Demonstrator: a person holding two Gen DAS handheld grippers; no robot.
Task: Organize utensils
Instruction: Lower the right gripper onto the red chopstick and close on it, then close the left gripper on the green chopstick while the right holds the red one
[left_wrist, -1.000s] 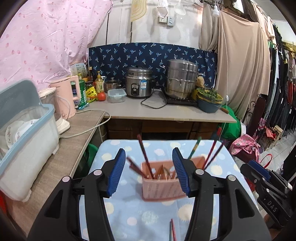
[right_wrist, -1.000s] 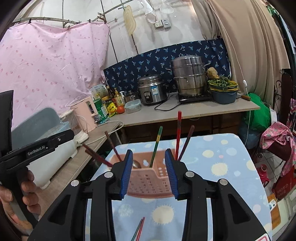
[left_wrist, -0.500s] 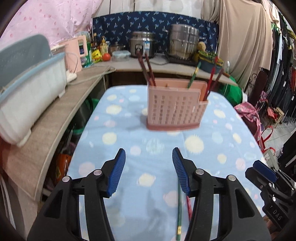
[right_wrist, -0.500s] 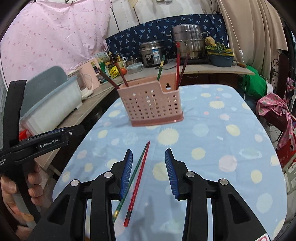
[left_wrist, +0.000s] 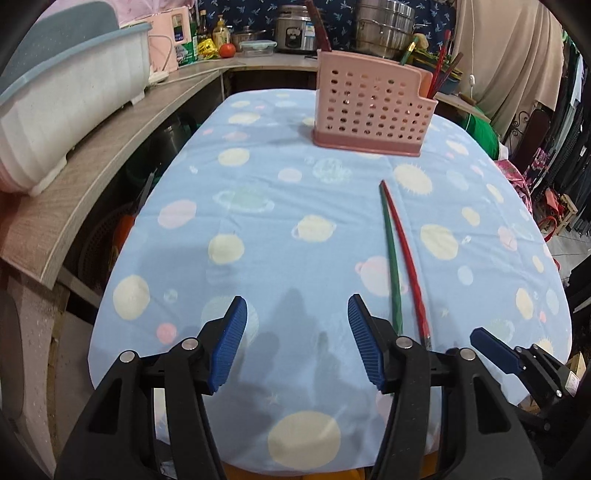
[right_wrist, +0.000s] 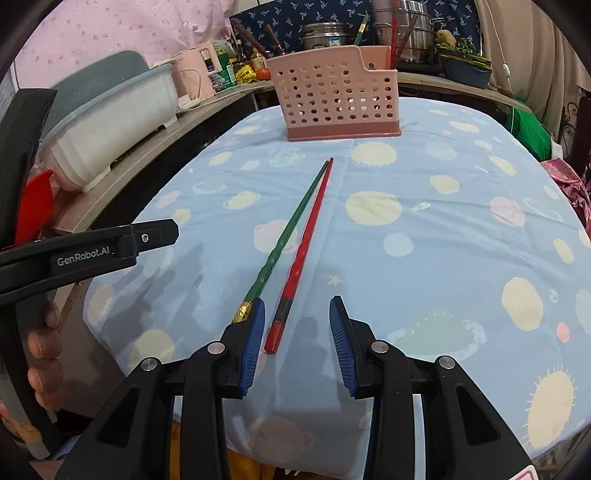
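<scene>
**Blue pads wide, two chopsticks left to collect**

Blue ribbed pads frame both views. The right gripper (right_wrist: 297, 339) is spread wide and holds nothing; it sits low at the near edge of the table (right_wrist: 461, 229), with the thick end of the red chopstick (right_wrist: 306, 243) lying between its fingers and the gold-banded end of the green chopstick (right_wrist: 286, 236) just outside its left pad. The left gripper (left_wrist: 295, 343) is also wide apart and empty, hovering to the left of the pair over bare planet-print cloth.

The two chopsticks lie side by side, almost touching at their far tips and splayed slightly at the near ends, pointing toward the pink perforated utensil holder (right_wrist: 340, 99) at the far side of the table.

Risks, as I judge them: closing now would likely catch only the red stick, and the left pad could nudge the green one sideways or toward the near table edge. A thin stick flat on soft cloth may also slip or pivot as the pads close, and the cloth could bunch up between them.

Count: two loose chopsticks on the table, one holder, two grippers. Several chopsticks already stand in the holder; I make out about five or six, but they overlap with the clutter behind. On the far counter (left_wrist: 207, 70) sit a rice cooker (left_wrist: 293, 31) and a steel steamer pot (left_wrist: 384, 27).
</scene>
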